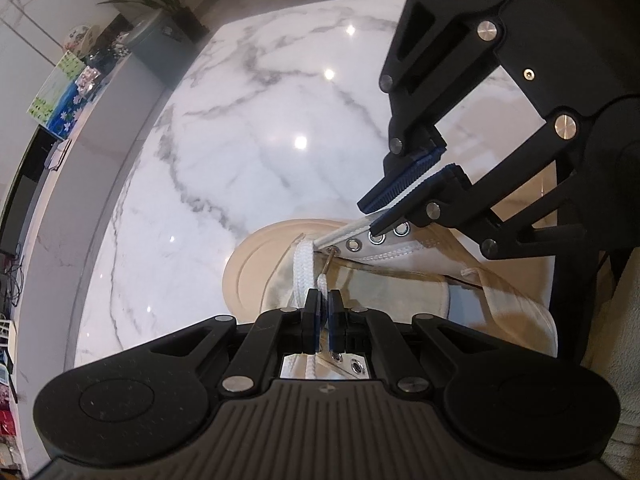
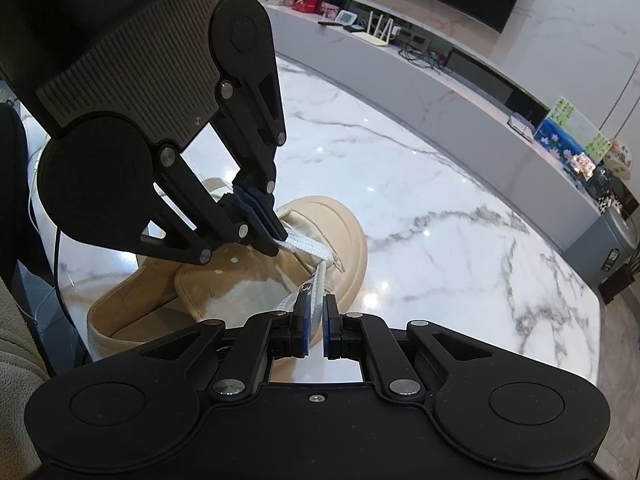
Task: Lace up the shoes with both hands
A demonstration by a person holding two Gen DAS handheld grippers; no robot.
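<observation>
Gripping white lace (image 1: 301,268) ends, both grippers' fingers closed; shoe (image 2: 336,236) toe points away (table (image 2: 440,208)).

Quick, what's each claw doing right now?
Left gripper: closed, pinching the white shoelace.
Right gripper: closed on the lace's other end.

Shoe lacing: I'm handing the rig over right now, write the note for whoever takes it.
Left claw: shut on the white lace near the toe end of the shoe.
Right claw: shut on the flat lace end just above the eyelet row.
Beige shoe lies on the marble table, tongue open.
Done: lace runs across the lowest eyelets only.
Left: the upper eyelets appear empty; thread and cross upward, then tie.
</observation>
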